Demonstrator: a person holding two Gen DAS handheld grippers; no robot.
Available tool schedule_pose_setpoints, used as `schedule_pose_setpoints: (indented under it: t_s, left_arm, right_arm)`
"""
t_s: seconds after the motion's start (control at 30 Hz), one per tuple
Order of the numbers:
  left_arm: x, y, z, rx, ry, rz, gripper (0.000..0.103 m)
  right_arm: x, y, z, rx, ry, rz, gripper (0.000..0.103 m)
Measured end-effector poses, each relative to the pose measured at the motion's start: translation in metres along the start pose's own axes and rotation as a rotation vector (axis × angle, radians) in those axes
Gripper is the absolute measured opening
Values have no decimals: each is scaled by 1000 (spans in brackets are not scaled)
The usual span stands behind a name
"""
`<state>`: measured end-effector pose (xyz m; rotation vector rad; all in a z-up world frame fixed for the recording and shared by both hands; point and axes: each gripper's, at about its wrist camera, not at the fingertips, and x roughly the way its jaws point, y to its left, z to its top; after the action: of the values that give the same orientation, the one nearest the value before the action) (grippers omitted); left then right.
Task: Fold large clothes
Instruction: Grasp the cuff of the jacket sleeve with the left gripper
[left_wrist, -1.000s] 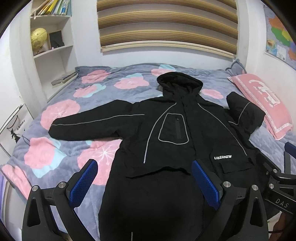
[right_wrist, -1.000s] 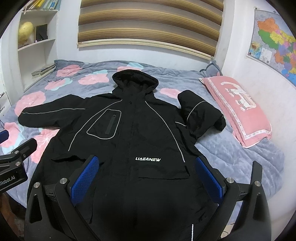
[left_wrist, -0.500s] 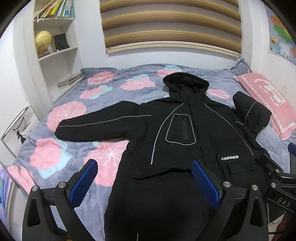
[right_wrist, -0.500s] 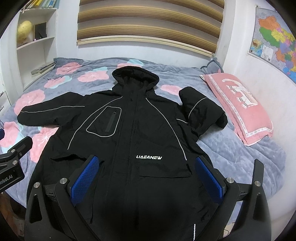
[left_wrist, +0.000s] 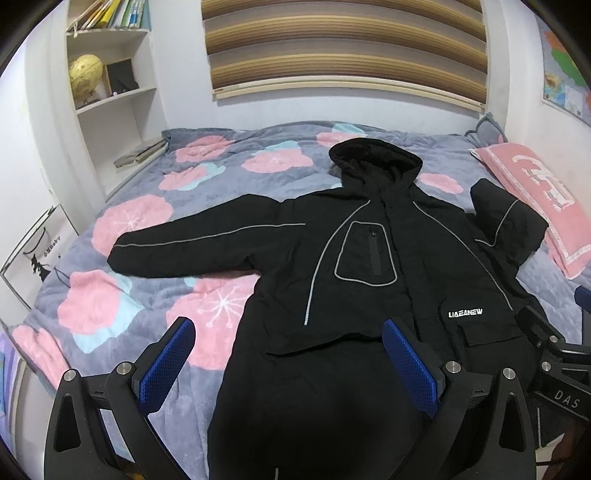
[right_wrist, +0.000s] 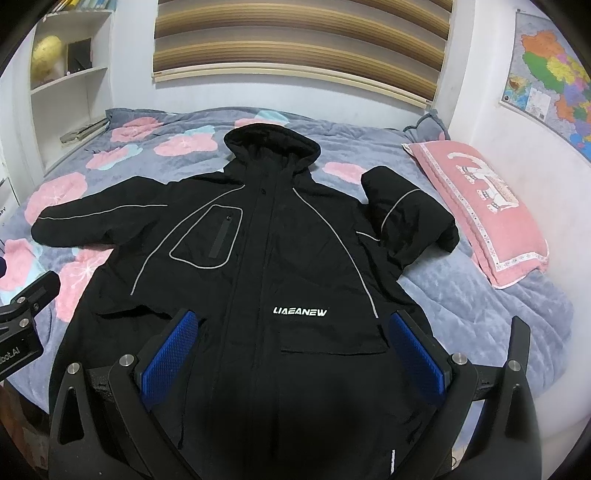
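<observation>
A large black hooded jacket (left_wrist: 362, 266) with grey piping lies face up on the bed, also in the right wrist view (right_wrist: 266, 258). Its left sleeve (left_wrist: 192, 243) is stretched out flat; its right sleeve (right_wrist: 406, 218) is bent back in a bunch beside the pillow. My left gripper (left_wrist: 288, 354) is open and empty above the jacket's lower left edge. My right gripper (right_wrist: 295, 347) is open and empty above the jacket's lower front. Each gripper's body shows at the edge of the other's view.
The bed has a grey quilt with pink flowers (left_wrist: 140, 221). A pink pillow (right_wrist: 480, 206) lies at the right by the wall. White shelves (left_wrist: 110, 92) with a globe and books stand at the left. A striped blind hangs behind the bed.
Both views have pulled back and risen a little, so the jacket sits lower and farther right in the left wrist view. The jacket has not moved. Both grippers stay open.
</observation>
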<state>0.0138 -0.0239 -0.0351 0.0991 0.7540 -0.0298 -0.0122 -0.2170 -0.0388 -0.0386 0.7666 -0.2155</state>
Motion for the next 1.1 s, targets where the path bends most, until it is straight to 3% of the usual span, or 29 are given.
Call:
schedule_pose_setpoints:
  t_s: [0.23,0.4,0.6,0.8,0.97,1.1]
  left_arm:
    - [27,13,1,-24,28,18,101]
    - [60,52,4,-76,32,79,101]
    - [104,138,5,-199,5,186,101]
    - [148,247,2,-385,-43,205,101]
    - [194,319,10,-529,-67,169,101]
    - [238,370,18,-636,-61,188,101]
  right_arm:
    - [41,-14,12,13,-19,-27,103]
    - [93,-27,20,-17,-54,-19,103]
    - [169,-48,14,36,-67,35,103]
    - [237,-47,-16,74,45,72,103]
    - [239,-37,-18,26,34,38,103]
    - [245,-38,-19,27,47,42,103]
